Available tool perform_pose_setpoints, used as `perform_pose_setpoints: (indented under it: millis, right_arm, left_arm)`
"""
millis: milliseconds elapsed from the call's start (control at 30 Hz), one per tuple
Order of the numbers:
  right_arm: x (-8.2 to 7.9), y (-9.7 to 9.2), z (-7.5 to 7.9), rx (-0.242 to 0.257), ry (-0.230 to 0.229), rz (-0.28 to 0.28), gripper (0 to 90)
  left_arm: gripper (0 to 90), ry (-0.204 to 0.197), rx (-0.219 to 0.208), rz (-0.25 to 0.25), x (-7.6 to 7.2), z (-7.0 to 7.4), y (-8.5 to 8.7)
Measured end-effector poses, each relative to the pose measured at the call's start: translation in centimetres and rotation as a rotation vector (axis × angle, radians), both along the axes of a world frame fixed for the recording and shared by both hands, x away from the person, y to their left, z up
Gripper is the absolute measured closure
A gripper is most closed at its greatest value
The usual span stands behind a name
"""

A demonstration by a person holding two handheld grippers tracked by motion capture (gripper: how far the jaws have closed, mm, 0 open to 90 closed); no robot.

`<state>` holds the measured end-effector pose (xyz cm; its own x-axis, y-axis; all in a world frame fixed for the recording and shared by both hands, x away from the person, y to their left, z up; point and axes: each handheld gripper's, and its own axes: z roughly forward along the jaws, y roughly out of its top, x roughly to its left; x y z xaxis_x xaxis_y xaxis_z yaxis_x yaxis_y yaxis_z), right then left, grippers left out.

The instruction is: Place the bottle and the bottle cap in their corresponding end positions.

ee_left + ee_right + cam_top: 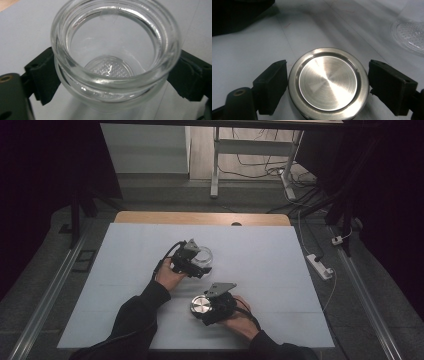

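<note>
left gripper (192,262) sits mid-counter with its jaws on either side of a clear round glass jar (112,57). in the left gripper view both black jaws press the jar wall just under the threaded rim, so i read it as clenched on the jar. the jar is open-mouthed, no lid on, and looks empty, with its dimpled base visible through the mouth. it appears tipped toward the camera, but i cannot tell whether it is lifted or resting on the pale blue-grey counter (280,270). the grip below the threads leaves the rim free, probably so a lid can go on.

right gripper (212,307) is nearer the person, holding a round brushed-steel lid (328,83) flat face up. in the right gripper view the left jaw touches the lid edge; the right jaw has a thin gap or is just touching, so i cannot tell if the grip is firm. the lid is held by its rim, which keeps it level.

jar and lid are near each other but apart. the likely job is capping the jar; the lid would need flipping or lining up with the threads.
</note>
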<state>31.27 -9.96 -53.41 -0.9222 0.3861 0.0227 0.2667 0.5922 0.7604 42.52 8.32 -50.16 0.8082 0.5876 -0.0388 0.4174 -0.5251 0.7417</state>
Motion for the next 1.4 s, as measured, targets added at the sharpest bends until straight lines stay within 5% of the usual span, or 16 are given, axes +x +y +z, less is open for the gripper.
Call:
perform_pose_setpoints:
  millis: [467,967,1400]
  right_arm:
    - [-0.1,-0.3,0.7,0.034,0.012,-0.004,10.1]
    - [-0.3,-1.1,2.0,0.097,0.029,-0.021,1.5]
    - [-0.3,-2.1,2.9,0.121,0.012,-0.043,0.0]
  left_arm:
    - [0.8,0.036,-0.033,-0.020,-0.7,0.7,1.3]
    - [0.0,0.028,-0.129,-0.050,-2.2,2.0,2.8]
    - [0.0,0.058,-0.139,-0.047,-3.8,2.2,4.1]
